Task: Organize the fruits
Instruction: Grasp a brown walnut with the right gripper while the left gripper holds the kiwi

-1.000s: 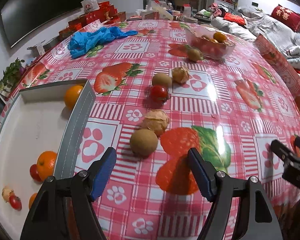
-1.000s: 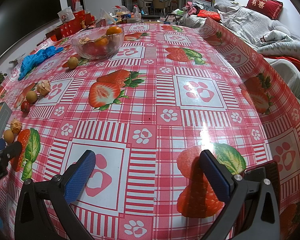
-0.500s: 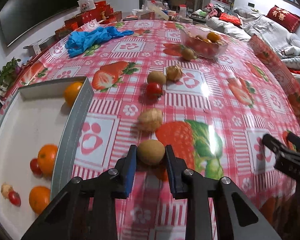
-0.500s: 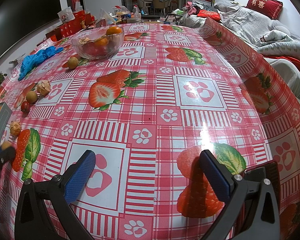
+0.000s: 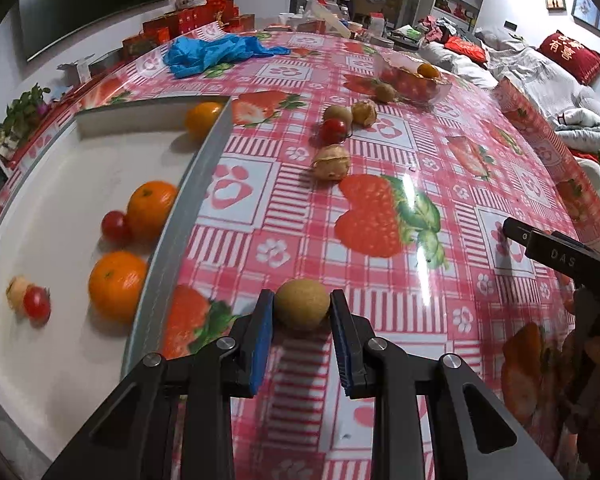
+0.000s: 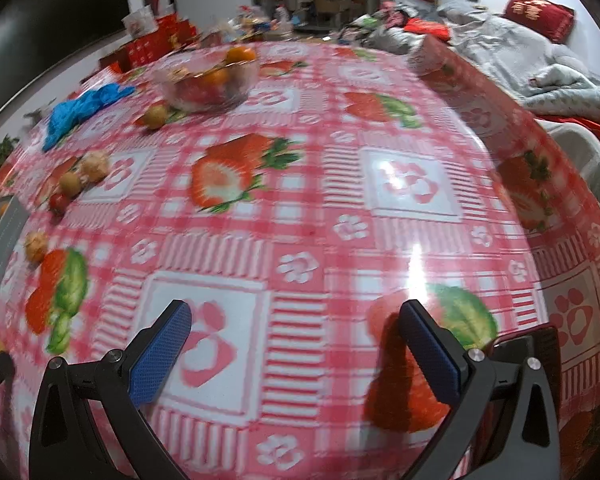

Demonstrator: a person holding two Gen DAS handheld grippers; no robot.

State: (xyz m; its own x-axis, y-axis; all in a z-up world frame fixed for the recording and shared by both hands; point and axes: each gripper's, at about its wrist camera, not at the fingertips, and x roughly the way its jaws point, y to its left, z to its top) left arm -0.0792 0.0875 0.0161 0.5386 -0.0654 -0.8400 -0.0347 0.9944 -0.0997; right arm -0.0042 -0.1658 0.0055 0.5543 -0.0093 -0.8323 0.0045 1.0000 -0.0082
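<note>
My left gripper [image 5: 302, 314] is shut on a brown kiwi [image 5: 302, 309] and holds it above the red checked tablecloth, just right of the white tray [image 5: 52, 184]. The tray holds three oranges [image 5: 118, 286], cherry tomatoes [image 5: 115, 225] and a husked fruit. On the cloth lie a husked fruit [image 5: 331, 162], a cherry tomato [image 5: 334, 131], a kiwi [image 5: 338, 113] and more near the glass bowl [image 5: 410, 80]. My right gripper [image 6: 296, 320] is open and empty over the cloth; the bowl [image 6: 208, 80] stands far ahead of it.
A blue cloth [image 5: 216, 52] lies at the far left of the table. Red boxes [image 5: 180, 24] line the far edge. The right gripper's body [image 5: 560, 256] shows at the right of the left wrist view. A bed with a grey blanket [image 6: 540, 64] stands beyond the table's right edge.
My left gripper closed on the kiwi and has lifted it back and left, nearer the tray. The right gripper has moved forward, so its view is blurred.
</note>
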